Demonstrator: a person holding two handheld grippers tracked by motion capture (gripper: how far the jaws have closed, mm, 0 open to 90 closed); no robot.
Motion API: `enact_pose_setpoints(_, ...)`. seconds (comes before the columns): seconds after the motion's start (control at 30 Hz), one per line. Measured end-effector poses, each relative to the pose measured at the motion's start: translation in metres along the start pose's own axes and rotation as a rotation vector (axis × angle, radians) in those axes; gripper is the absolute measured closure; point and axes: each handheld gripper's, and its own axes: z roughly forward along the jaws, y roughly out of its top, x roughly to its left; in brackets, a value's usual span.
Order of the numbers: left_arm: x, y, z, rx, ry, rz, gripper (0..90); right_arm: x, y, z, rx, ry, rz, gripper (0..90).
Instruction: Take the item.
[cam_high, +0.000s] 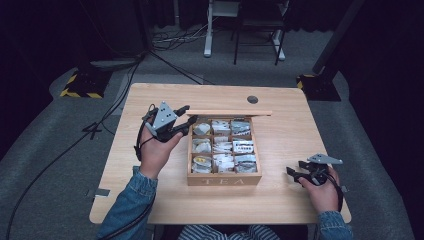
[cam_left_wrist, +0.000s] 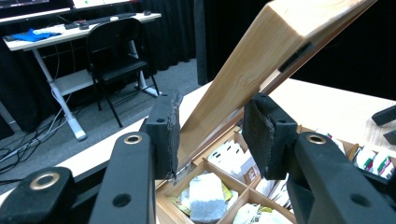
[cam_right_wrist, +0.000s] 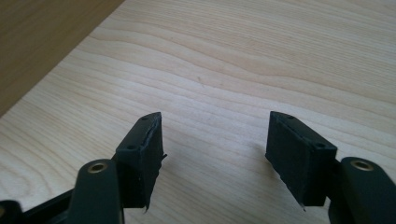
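Observation:
A wooden tea box (cam_high: 224, 180) marked TEA stands mid-table, its compartments holding several tea bags (cam_high: 222, 145). Its lid (cam_high: 230, 113) is raised at the far side. My left gripper (cam_high: 185, 120) is at the box's far left corner, shut on the lid. In the left gripper view the tilted lid (cam_left_wrist: 261, 51) passes between my left gripper's (cam_left_wrist: 210, 116) pads, above the tea bags (cam_left_wrist: 205, 196). My right gripper (cam_high: 295, 172) hovers low over bare table to the right of the box. In the right gripper view my right gripper (cam_right_wrist: 215, 135) stands open with nothing between its pads.
The light wooden table (cam_high: 210, 95) has a round cable hole (cam_high: 252, 99) near its far edge. Beyond it on the grey floor are a white desk leg (cam_high: 207, 47), a black chair (cam_high: 257, 30), cables and two stand bases with yellow-black tape (cam_high: 80, 90).

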Motion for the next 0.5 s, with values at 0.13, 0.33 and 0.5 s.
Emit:
enact_pose_setpoints(0.13, -0.001, 0.0, -0.001, 0.006, 0.001, 0.006, 57.6, 0.004, 0.005, -0.002, -0.006, 0.021, -0.004, 38.4)
enact_pose_setpoints(0.33, -0.002, -0.002, -0.002, 0.011, -0.013, 0.0, 57.0, 0.007, 0.016, -0.008, -0.042, 0.049, 0.008, 41.7)
enact_pose_setpoints(0.5, -0.002, 0.0, -0.002, 0.022, -0.007, 0.001, 57.0, 0.009, 0.021, -0.016, -0.05, 0.067, 0.035, 45.1)
